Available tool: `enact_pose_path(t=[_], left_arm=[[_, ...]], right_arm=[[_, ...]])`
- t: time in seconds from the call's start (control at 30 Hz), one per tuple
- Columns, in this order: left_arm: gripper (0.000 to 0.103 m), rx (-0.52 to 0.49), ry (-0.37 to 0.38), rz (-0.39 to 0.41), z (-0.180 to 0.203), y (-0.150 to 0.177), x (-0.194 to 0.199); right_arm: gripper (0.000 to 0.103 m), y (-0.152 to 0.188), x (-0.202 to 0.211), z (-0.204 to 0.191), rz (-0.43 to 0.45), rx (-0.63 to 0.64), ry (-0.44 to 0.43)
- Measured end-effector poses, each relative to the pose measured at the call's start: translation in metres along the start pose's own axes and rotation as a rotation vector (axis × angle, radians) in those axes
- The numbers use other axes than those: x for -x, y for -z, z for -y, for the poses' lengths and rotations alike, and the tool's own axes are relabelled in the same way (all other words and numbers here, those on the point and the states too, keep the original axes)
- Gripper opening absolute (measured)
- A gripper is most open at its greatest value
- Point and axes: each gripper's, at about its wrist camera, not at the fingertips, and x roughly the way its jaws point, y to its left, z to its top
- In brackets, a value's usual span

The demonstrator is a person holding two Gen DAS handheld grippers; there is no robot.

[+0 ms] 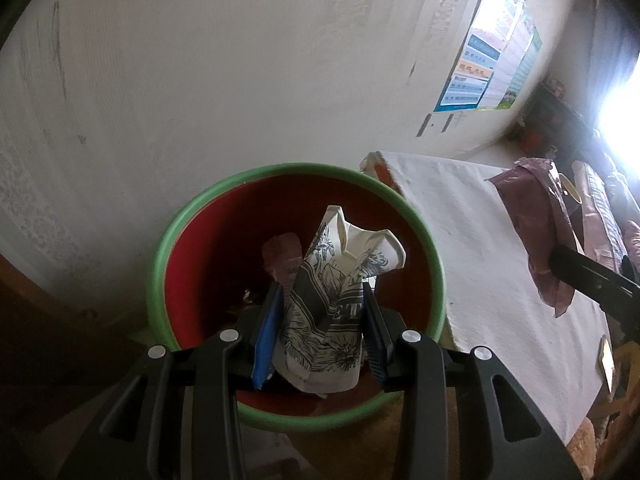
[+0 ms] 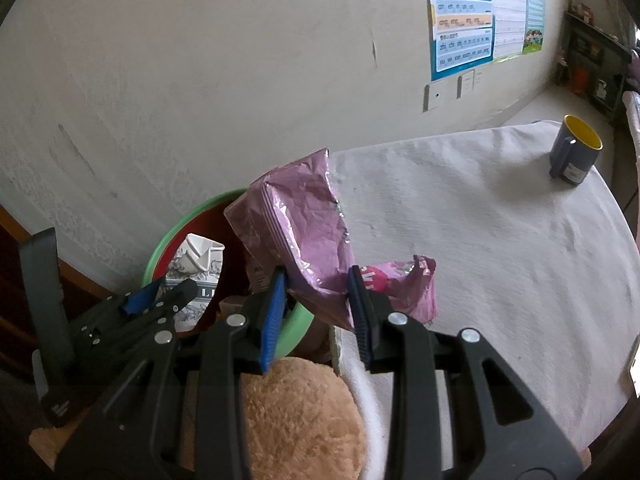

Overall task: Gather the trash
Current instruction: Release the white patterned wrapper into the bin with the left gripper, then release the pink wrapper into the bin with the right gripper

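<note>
Two tools clamp trash: left tool (image 1: 322,320) holds crushed cup (image 1: 340,280) over bin (image 1: 160,256), release next; right tool (image 2: 316,300) brings pink wrapper (image 2: 304,224).

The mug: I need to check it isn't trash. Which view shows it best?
The right wrist view: the blue mug with its yellow inside stands whole on the white-covered table. The left wrist view shows only a sliver behind the pink wrapper.

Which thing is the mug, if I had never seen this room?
Find the table with the white cloth by the wall. At its far corner, away from the red bin with the green rim, stands the mug. It is dark grey-blue outside and bright yellow inside, unlike the crumpled pink wrapper.
</note>
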Motion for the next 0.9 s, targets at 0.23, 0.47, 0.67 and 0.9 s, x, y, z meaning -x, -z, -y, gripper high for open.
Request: enact_pose_path(t=[0.23, 0.47, 0.67, 0.9], left_arm=[[0.035, 0.013, -0.015, -0.003, -0.009, -0.003, -0.01], [0.034, 0.033, -0.014, -0.016, -0.019, -0.006, -0.021], [0.036, 0.055, -0.038, -0.004, -0.028, -0.002, -0.018], [0.062, 0.141, -0.07, 0.044, -0.047, 0.007, -0.003]], right_arm=[[0.03, -0.006, -0.011, -0.008, -0.013, 0.01, -0.007], [0.03, -0.012, -0.022, -0.018, -0.023, 0.033, -0.019], [0.03, -0.019, -0.031, -0.029, -0.026, 0.058, -0.022], [0.032, -0.017, -0.047, -0.041, -0.067, 0.092, -0.028]])
